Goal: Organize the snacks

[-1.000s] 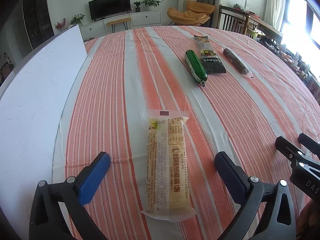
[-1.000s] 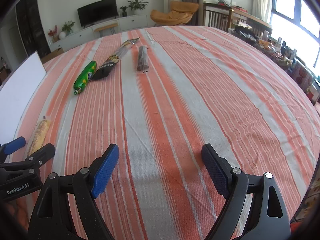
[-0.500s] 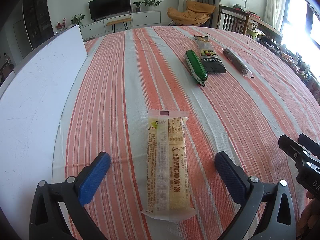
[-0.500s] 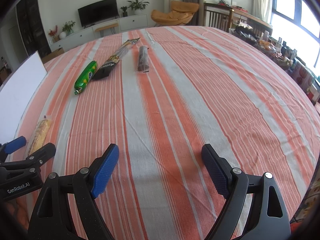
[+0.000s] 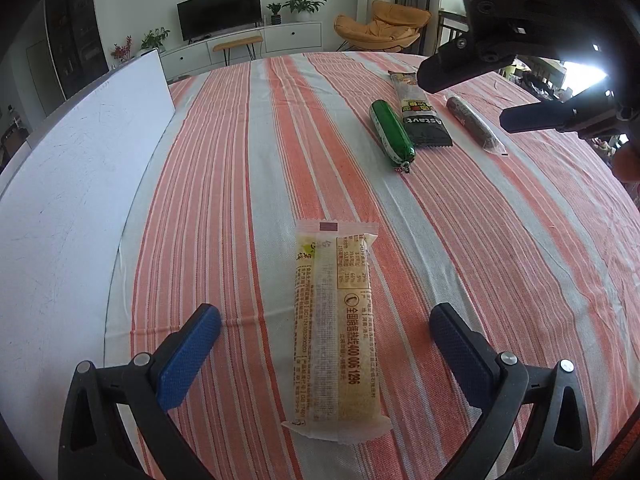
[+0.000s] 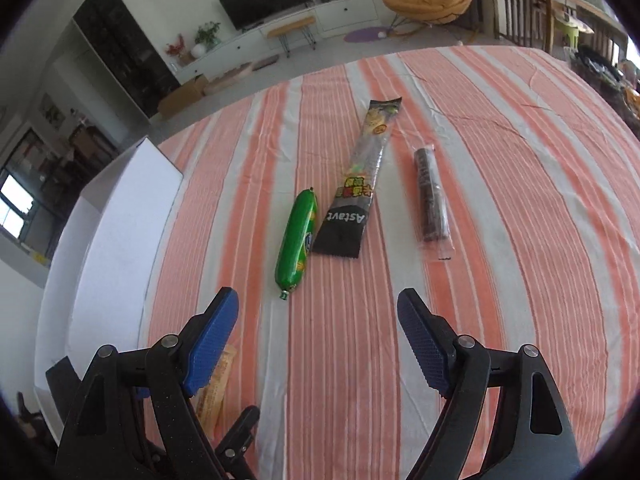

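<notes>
A pale yellow snack pack [image 5: 336, 332] lies lengthwise on the striped cloth between the fingers of my left gripper [image 5: 324, 344], which is open; the pads do not touch it. Farther off lie a green sausage [image 6: 298, 240], a long black packet [image 6: 356, 192] and a dark stick in clear wrap [image 6: 430, 200], side by side. My right gripper [image 6: 318, 312] hovers just short of them. Its jaws are closing, still wide apart, with nothing between them. In the left wrist view its black body [image 5: 520, 20] hangs above the green sausage [image 5: 392, 134] and the black packet [image 5: 420, 116].
A white board [image 5: 72, 200] stands along the left side of the table; it also shows in the right wrist view [image 6: 104, 240]. The orange and grey striped cloth [image 6: 520, 240] covers the round table. Chairs and a cluttered sill lie beyond the far right edge.
My right gripper has swung up and leftward over the table, from near its front edge to above the three far snacks. The left gripper and the yellow pack have kept still.
</notes>
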{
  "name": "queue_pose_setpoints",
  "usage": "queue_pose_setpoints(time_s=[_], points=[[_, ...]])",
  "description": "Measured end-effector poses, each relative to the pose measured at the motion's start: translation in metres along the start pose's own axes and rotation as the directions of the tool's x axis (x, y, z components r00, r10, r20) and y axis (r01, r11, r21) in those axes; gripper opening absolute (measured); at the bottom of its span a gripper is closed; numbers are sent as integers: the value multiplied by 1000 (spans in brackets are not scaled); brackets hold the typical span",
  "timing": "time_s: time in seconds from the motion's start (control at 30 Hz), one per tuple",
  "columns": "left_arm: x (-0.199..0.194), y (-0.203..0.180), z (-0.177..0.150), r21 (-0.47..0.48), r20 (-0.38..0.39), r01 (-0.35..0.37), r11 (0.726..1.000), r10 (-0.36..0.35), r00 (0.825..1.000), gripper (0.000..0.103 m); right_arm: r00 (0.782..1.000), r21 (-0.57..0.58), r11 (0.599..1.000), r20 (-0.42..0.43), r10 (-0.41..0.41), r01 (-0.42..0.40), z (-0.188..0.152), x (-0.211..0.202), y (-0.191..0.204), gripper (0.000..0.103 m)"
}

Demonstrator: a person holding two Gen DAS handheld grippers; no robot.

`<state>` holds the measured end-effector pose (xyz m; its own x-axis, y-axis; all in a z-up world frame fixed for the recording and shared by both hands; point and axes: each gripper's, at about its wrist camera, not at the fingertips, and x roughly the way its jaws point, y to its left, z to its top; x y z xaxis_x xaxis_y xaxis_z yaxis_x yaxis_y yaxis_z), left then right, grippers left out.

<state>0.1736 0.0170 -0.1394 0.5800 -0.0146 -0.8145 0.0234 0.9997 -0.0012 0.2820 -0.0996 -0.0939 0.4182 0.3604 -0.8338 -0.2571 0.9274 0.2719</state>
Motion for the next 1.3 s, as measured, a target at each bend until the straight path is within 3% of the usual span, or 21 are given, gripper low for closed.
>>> queue_pose_setpoints(time_s=[0.07, 0.17, 0.33, 0.4, 0.5, 0.57, 0.67, 0.83, 1.13, 1.23, 1.3], points=[[0, 0, 0, 0, 0, 0, 1000, 0, 1000, 103, 998, -36, 999, -41, -38, 36, 12, 18, 16, 77], [0, 0, 0, 0, 0, -1, 1000, 1, 1000, 103, 992, -49, 997, -114, -57, 52, 22, 44, 26, 59], [0, 0, 0, 0, 0, 0, 1000, 0, 1000, 103, 978, -86, 992, -181, -105, 90, 22, 76, 37, 58], [0, 0, 0, 0, 0, 0, 1000, 0, 1000, 103, 972, -99, 988, -190, -138, 120, 18, 84, 38, 38], [0, 1, 1, 0, 0, 0, 1000, 0, 1000, 103, 974, -90, 988, -177, -142, 127, 15, 79, 34, 23], [0, 1, 1, -1, 0, 0, 1000, 0, 1000, 103, 983, -67, 994, -155, -99, 90, 10, 73, 29, 23], [1, 1, 1, -1, 0, 0, 1000, 0, 1000, 103, 980, -94, 994, -183, -80, 63, -7, 60, 24, 23], [0, 1, 1, 0, 0, 0, 1000, 0, 1000, 103, 972, -133, 990, -226, -69, 39, -52, 24, -1, 23], [0, 1, 1, 0, 0, 6, 1000, -6, 1000, 103, 971, -98, 995, -235, -33, 11, -131, -39, -53, 23], [0, 4, 6, 29, -70, 42, 999, -40, 997, 103, 975, -72, 997, -220, -39, 24, -133, -51, -63, 31], [-4, 11, 10, -10, -116, 98, 995, -98, 988, 101, 980, -49, 999, -197, -26, 17, -126, -60, -68, 47]])
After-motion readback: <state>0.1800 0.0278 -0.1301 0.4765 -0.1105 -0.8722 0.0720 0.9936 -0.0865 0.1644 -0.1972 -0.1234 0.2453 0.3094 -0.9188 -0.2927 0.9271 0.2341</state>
